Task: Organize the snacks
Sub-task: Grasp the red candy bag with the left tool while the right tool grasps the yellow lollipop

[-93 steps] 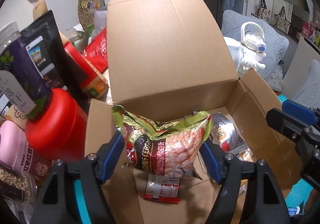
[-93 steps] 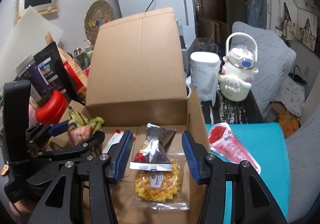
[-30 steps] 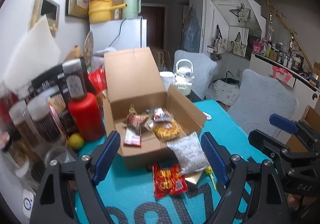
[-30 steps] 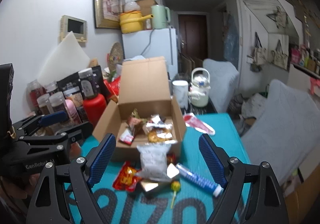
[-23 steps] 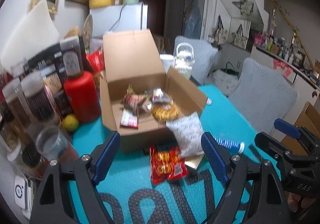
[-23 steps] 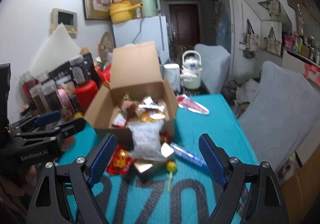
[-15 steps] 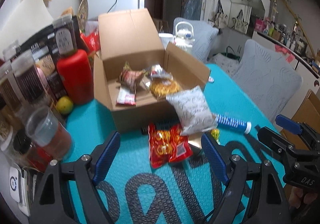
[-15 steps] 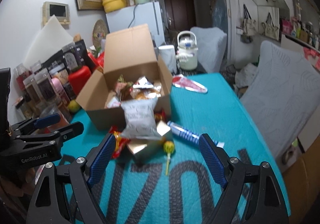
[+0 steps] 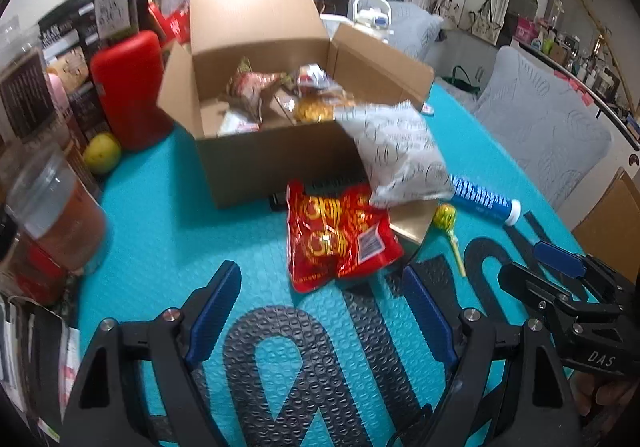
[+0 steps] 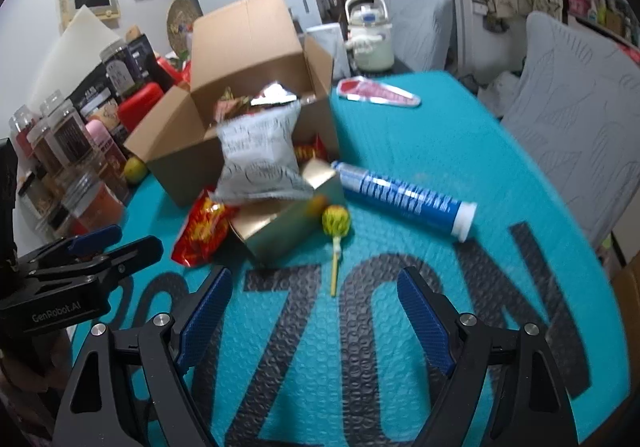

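**Both claws empty above the mat, snacks piled ahead**

The left gripper hung with its jaws spread wide and nothing between them, only teal mat below. Just ahead of its fingertips lay the red snack bag, its far edge tucked under the white bag. That white bag leaned against the near wall of the cardboard box, and its print was too smeared to read. Beneath it a gold carton showed only a corner. Inside the box, several wrapped snacks were blurred together and could not be told apart. Ahead and right of the claw lay a lollipop and a blue tube. Jars to the far left were cut off by the picture's edge.

The right gripper was likewise wide open and held nothing. The lollipop lay just ahead of it, stick pointing back toward the jaws, its head touching the gold carton. The blue tube lay ahead to the right, and a red flat packet lay farther off, well apart. The other claw appeared at the left edge, partly cropped.
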Tool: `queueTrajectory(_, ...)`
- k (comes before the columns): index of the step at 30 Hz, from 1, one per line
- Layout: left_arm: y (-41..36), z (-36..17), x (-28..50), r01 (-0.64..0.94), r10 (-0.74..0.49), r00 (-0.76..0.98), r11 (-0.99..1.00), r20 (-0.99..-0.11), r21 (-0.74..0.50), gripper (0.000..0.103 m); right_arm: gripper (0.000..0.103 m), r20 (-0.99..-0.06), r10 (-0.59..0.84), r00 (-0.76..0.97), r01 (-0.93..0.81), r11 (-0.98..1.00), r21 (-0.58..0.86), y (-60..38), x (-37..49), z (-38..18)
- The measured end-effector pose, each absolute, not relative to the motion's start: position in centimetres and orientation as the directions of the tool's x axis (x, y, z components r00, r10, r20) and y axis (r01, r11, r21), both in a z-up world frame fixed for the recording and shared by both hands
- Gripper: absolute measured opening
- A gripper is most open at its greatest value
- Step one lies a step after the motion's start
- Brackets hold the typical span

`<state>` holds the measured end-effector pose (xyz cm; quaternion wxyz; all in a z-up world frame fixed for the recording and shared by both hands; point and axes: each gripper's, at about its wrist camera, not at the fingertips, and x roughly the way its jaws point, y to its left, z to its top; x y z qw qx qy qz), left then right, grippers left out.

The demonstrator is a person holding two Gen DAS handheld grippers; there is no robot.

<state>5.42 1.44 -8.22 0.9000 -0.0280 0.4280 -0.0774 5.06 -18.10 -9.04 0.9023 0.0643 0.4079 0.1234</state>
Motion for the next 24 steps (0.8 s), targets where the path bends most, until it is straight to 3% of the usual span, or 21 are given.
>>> queueTrajectory(17,0.3,-12.8,10.5,0.141,-0.197,0.534,0.980,-0.822,-0.143,0.083,0.083,-0.766,0.263,0.587,-0.176,0.965,0.196,-18.5,9.6,-12.1)
queueTrajectory(24,0.7,-13.5,12.4,0.155,-0.187,0.535,0.980,-0.824,-0.121,0.083,0.068,-0.781,0.261,0.567,-0.183,0.965,0.189,-18.4,11.3,-12.9)
